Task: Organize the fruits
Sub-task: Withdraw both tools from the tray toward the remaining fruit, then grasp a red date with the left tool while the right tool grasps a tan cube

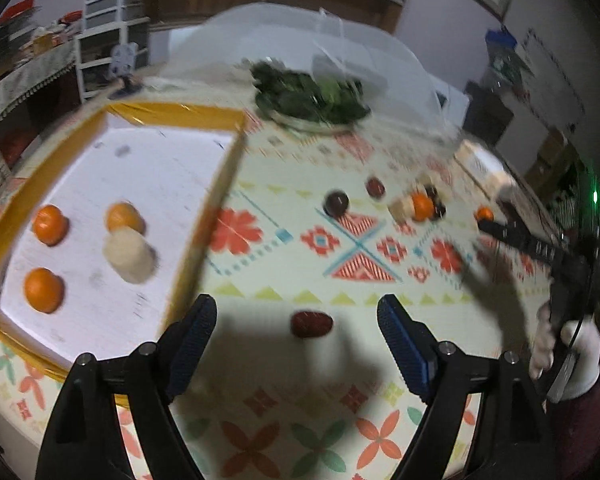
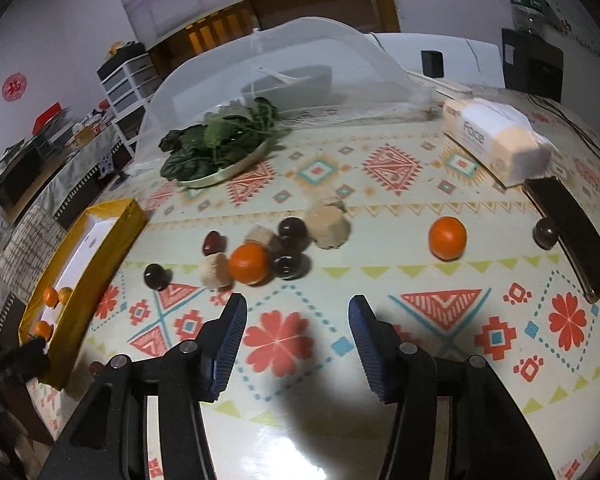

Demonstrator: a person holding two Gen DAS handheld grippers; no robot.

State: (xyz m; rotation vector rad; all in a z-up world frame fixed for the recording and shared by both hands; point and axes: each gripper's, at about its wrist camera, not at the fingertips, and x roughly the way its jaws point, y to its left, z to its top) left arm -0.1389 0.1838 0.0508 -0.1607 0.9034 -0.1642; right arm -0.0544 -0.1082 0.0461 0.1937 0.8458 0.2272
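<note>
Tray (image 1: pixel 204 216) at left of table (image 2: pixel 380 216); inside it three oranges (image 1: pixel 50 224) and one cake (image 1: pixel 129 254), cake touching the far-right orange.

Right of tray, on table: date (image 1: pixel 312 324) lying alone, nearest the left wrist camera.

Mid-table cluster (image 2: pixel 260 252): orange, round fruits, cakes, packed together.

Further right: single orange (image 2: pixel 447 237), apart from cluster.

Beyond that, round fruit (image 2: pixel 545 236) touching phone (image 2: pixel 572 236).

Tissue pack (image 2: pixel 496 140) behind phone.

Plate of greens (image 2: pixel 216 148) at back, under mesh cover (image 2: pixel 284 64).
</note>
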